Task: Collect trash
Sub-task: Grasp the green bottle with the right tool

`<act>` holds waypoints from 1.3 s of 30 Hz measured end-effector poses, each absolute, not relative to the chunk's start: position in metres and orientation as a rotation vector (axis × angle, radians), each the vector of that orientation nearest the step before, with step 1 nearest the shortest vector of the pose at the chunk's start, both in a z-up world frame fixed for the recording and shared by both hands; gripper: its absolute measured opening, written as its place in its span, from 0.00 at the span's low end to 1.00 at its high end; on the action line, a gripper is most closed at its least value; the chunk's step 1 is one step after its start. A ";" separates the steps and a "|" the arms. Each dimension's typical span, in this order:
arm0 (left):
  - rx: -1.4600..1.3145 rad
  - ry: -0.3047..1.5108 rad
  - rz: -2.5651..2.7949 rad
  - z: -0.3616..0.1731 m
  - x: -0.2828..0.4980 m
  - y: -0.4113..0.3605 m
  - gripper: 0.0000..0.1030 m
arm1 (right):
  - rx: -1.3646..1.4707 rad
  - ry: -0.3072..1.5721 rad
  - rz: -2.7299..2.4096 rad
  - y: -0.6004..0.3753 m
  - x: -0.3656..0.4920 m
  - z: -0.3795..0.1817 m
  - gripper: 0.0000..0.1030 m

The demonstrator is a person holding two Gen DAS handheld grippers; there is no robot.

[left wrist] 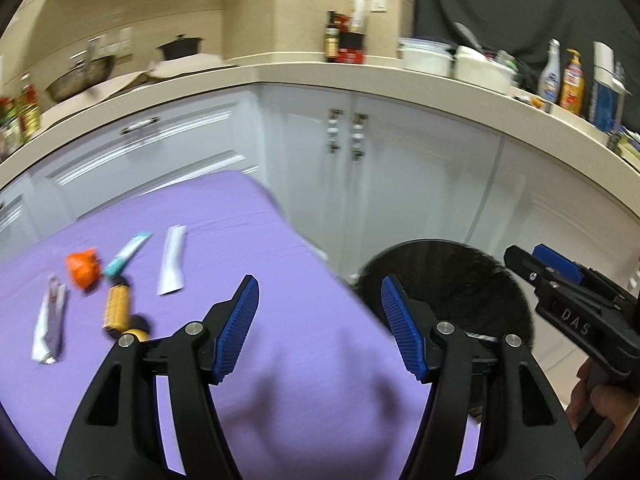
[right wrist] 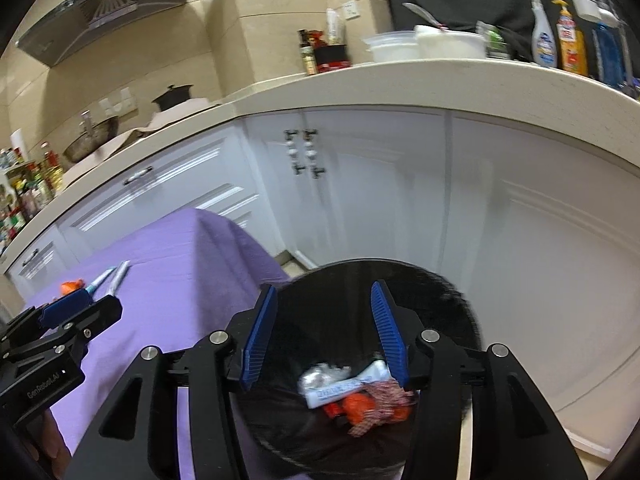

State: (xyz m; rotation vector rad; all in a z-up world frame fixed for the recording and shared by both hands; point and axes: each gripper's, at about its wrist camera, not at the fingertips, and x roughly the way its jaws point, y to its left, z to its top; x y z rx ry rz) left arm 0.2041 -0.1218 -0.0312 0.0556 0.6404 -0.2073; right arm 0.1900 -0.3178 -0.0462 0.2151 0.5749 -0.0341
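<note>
Several pieces of trash lie on the purple-covered table (left wrist: 248, 224): an orange wrapper (left wrist: 82, 270), a teal and white packet (left wrist: 126, 254), a white sachet (left wrist: 172, 260), a white tube (left wrist: 50, 318) and a yellow cylinder (left wrist: 118, 306). My left gripper (left wrist: 318, 300) hovers open and empty over the table's right edge. The black bin (right wrist: 460, 304) stands on the floor beside the table and holds crumpled wrappers (right wrist: 352, 392). My right gripper (right wrist: 324, 308) hangs open and empty above the bin's mouth. Each gripper shows at the edge of the other's view.
White cabinet doors (right wrist: 380, 200) stand right behind the bin and table. The beige counter (left wrist: 280, 70) above carries white tubs (left wrist: 426, 56), cleaner bottles (left wrist: 570, 80), sauce bottles (left wrist: 332, 38) and a pot (left wrist: 180, 46). A hand (left wrist: 600, 396) holds the right gripper.
</note>
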 end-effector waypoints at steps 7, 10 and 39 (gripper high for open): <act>0.009 0.645 -0.081 -0.030 0.187 -0.054 0.60 | 0.171 0.578 0.084 -0.258 0.197 -0.041 0.48; -0.005 0.655 -0.024 -0.032 0.178 -0.023 0.60 | 0.155 0.581 0.136 -0.232 0.200 -0.039 0.48; -0.160 0.693 0.301 -0.049 0.124 0.170 0.60 | -0.026 0.765 0.404 -0.044 0.221 -0.071 0.50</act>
